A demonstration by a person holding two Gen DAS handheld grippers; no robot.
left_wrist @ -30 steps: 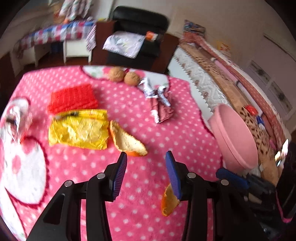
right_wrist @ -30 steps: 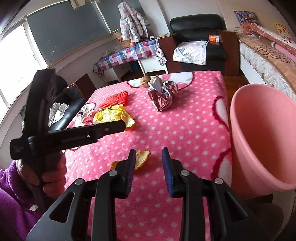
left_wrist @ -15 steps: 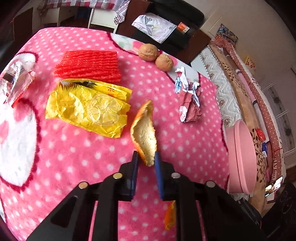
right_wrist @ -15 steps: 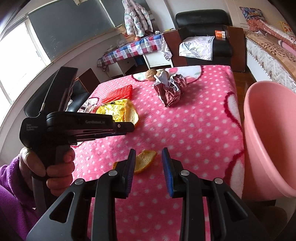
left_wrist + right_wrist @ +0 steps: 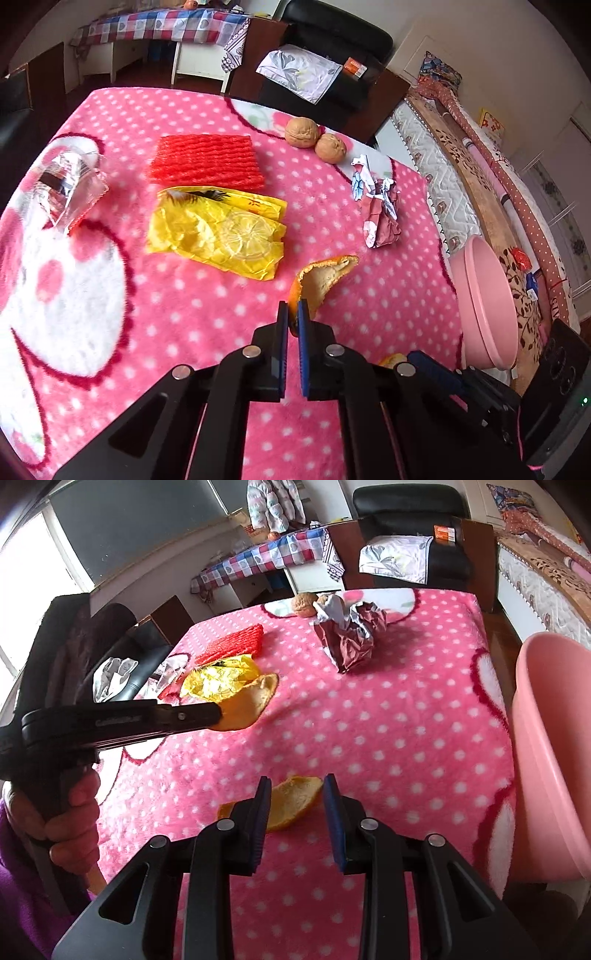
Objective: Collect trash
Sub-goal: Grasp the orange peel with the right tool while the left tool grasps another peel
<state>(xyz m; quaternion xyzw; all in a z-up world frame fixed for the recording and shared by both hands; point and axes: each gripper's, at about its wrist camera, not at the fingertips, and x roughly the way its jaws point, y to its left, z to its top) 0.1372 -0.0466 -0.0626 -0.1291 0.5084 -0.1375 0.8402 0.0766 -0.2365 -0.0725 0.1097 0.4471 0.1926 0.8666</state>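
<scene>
The left gripper (image 5: 292, 314) has just been closing its jaws and now pinches the big orange peel (image 5: 325, 275), which juts beyond them. The right gripper (image 5: 297, 794) stands unclenched, the small peel (image 5: 291, 803) on the worktop (image 5: 388, 738) between its jaws.

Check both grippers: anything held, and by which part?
The left gripper, whose jaws have just closed, pinches the larger orange peel by its near end. The right gripper is open around the smaller peel, not gripping.

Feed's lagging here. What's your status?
Left tongs just closed, shut on large orange peel. Right tongs open, astride small peel. Path to pink bin unobstructed.
</scene>
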